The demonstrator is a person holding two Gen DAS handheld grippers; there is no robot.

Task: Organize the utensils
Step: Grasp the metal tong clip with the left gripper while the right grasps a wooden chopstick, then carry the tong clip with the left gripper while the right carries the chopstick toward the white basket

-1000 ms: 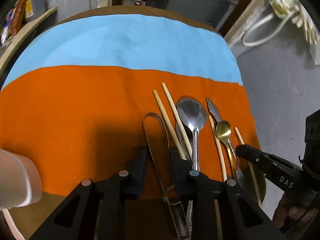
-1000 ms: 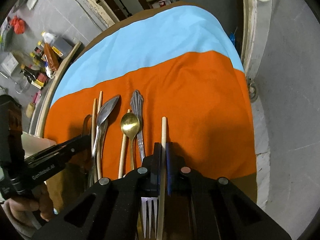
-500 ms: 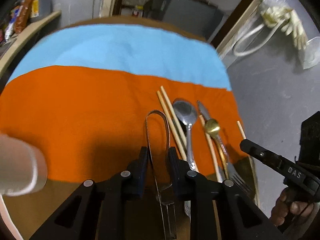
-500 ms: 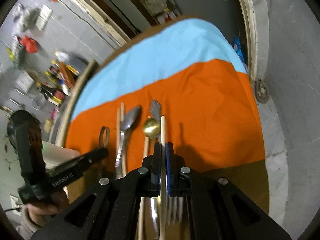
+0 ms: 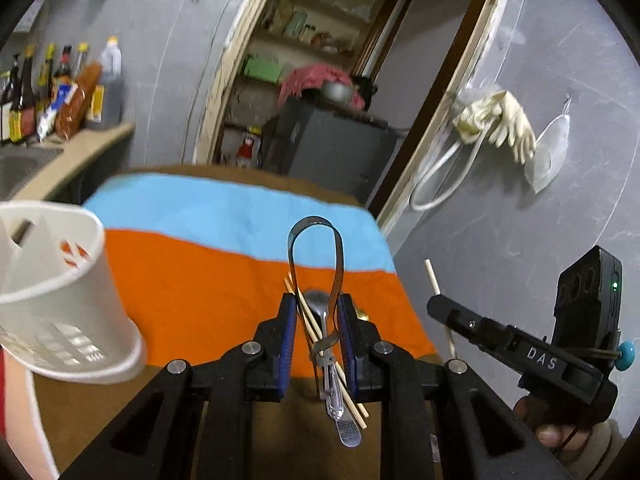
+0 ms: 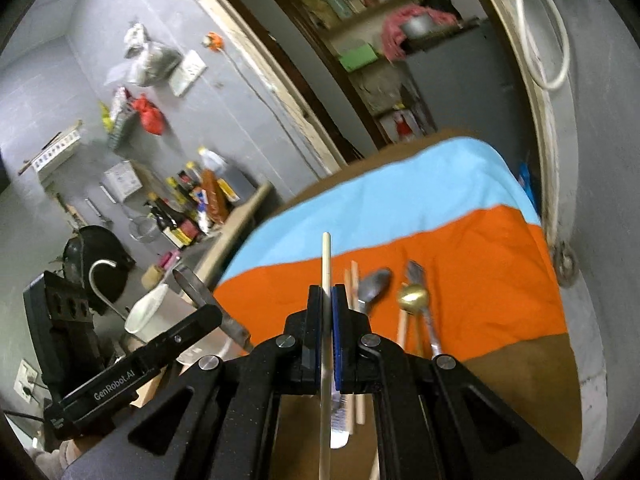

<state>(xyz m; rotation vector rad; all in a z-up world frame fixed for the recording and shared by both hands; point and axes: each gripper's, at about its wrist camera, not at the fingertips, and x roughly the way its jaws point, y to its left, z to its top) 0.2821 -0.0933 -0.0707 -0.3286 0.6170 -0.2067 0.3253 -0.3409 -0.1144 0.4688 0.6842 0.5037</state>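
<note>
My left gripper (image 5: 316, 320) is squeezing a pair of metal tongs (image 5: 316, 240), with its blue pads pressed on the two arms of the tongs. The looped end of the tongs sticks up and away from me, above the table. My right gripper (image 6: 327, 320) is shut tight on one wooden chopstick (image 6: 326, 264). The chopstick runs straight between the pads and its tip points up and far. In the left view I can see the right gripper on the right side, with the chopstick tip poking up past it. A white cup holder (image 5: 60, 292) with holes in its side is close on the left, tilted, and I cannot tell what holds it up. Down on the orange cloth (image 5: 208, 280) lie the other things: a silver spoon (image 6: 374, 284), a gold spoon (image 6: 414, 300) to the right of it, a fork (image 6: 416, 272) just behind the gold spoon, and more chopsticks (image 6: 352, 284) to the left of the silver spoon. They all lie near my edge of the table. A blue cloth (image 6: 380, 200) covers the far part of the brown table (image 6: 520, 380). Bottles (image 5: 60, 88) stand on a counter far on the left.
</note>
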